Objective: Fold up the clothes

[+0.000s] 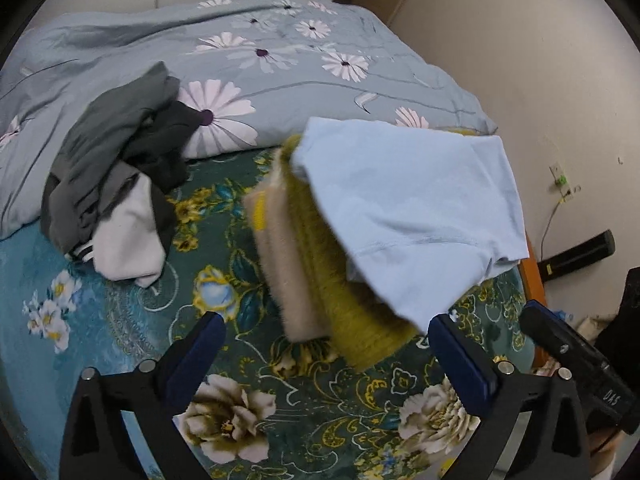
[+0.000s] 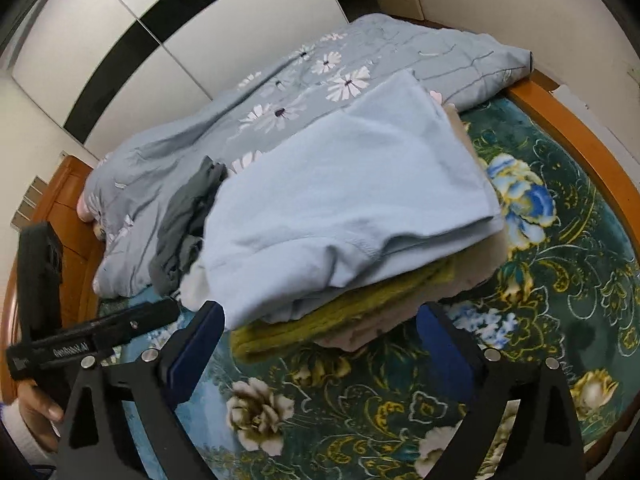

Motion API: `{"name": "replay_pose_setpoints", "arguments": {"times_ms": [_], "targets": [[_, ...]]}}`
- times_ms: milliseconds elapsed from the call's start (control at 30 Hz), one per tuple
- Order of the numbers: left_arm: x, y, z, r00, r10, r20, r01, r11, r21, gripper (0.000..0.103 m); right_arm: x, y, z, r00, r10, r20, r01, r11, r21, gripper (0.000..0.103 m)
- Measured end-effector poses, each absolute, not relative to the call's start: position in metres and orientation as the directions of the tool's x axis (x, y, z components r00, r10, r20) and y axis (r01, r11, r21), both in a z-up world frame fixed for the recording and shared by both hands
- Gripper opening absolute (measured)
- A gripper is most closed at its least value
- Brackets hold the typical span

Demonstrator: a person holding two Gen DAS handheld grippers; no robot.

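Both grippers, left (image 1: 326, 330) and right (image 2: 320, 320), hang spread and empty over the green floral plush blanket (image 1: 320, 392). Beyond lies a grey-blue daisy-print quilt (image 1: 120, 60). Between them sits a folded pale blue cotton shirt (image 1: 408, 216) topping an olive knit (image 1: 352, 320) and beige knit (image 1: 280, 272), apparently 3 layers. Well left lies a crumpled grey-and-white clothes heap (image 1: 116, 184).

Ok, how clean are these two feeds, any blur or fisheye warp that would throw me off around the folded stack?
Left wrist view: the light blue garment and the yellow-green knit under it are smeared by motion blur, while the gray clothes pile reads sharper. Right wrist view: the stack is slightly soft, the bed frame bows from fisheye distortion, and the dark corners are vignette. Lighting is even, with no glare.
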State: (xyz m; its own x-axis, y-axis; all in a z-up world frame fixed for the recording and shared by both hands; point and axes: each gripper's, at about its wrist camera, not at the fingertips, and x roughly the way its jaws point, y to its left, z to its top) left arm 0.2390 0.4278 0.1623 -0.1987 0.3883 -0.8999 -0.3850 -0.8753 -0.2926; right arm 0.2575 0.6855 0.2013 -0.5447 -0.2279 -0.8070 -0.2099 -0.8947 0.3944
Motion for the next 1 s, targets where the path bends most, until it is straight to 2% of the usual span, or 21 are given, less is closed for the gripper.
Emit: {"name": "replay_pose_setpoints", "arguments": {"times_ms": [300, 433, 600, 1000], "targets": [[0.249, 0.411, 0.172, -0.223, 0.376, -0.899, -0.371, -0.886, -0.278, 0.103, 0.271, 0.676, 0.214, -0.585, -0.170, -0.793, -0.201, -0.917, 0.345, 0.100], [0.250, 0.420, 0.172, -0.245, 0.282, -0.928, -0.375, -0.910, -0.177, 0.103, 0.276, 0.675, 0.218, -0.600, -0.155, -0.785, -0.201, -0.921, 0.335, 0.100], [0.249, 0.426, 0.170, -0.250, 0.218, -0.943, -0.351, -0.928, -0.121, 0.103, 0.280, 0.672, 0.218, -0.593, -0.149, -0.791, -0.193, -0.928, 0.320, 0.100], [0.257, 0.437, 0.160, -0.216, 0.217, -0.952, -0.361, -0.924, -0.128, 0.103, 0.285, 0.669, 0.209, -0.566, -0.155, -0.810, -0.174, -0.938, 0.301, 0.100]]}}
